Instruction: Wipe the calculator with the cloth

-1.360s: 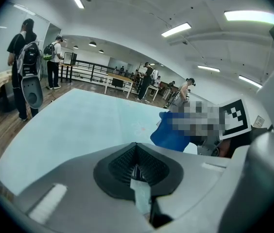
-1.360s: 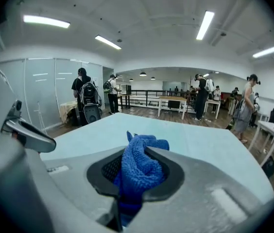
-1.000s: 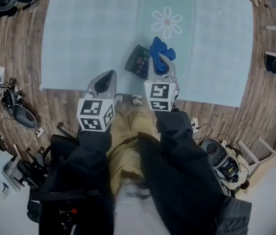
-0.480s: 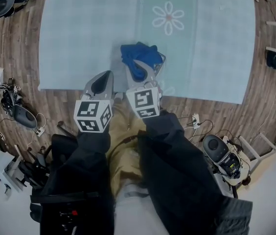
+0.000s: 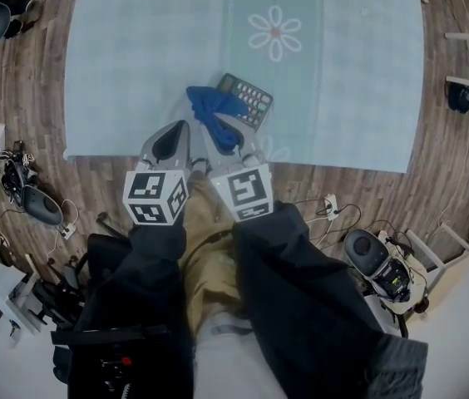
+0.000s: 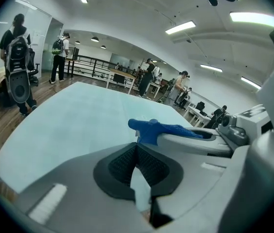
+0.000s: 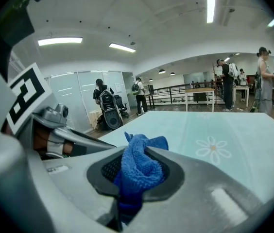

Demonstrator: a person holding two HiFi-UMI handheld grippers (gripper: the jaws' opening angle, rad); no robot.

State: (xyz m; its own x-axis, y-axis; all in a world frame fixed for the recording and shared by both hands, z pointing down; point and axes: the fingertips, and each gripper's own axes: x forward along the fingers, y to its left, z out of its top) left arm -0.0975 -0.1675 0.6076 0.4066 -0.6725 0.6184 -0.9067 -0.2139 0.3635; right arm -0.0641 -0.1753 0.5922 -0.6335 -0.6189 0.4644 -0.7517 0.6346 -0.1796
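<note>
Right claw (image 7: 136, 152) clamped on cloth (image 5: 209, 113), left claw (image 6: 136, 152) closed, empty. Calculator (image 5: 249, 98), upper centre, may slide: press cloth flat, short strokes.

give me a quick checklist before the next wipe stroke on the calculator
1. Cloth gripped: ok. The right tongs are shut on the blue cloth.
2. Calculator placed: ok. The calculator lies keys up on the mat.
3. Cloth over the keys: not ok. It bunches at the calculator's left edge, and most keys are uncovered.
4. Cloth pressed on the calculator: cannot tell.
5. Left tongs clear: ok. They are shut, empty, and left of the cloth.
6. Calculator steadied: not ok. Nothing holds it.
</note>
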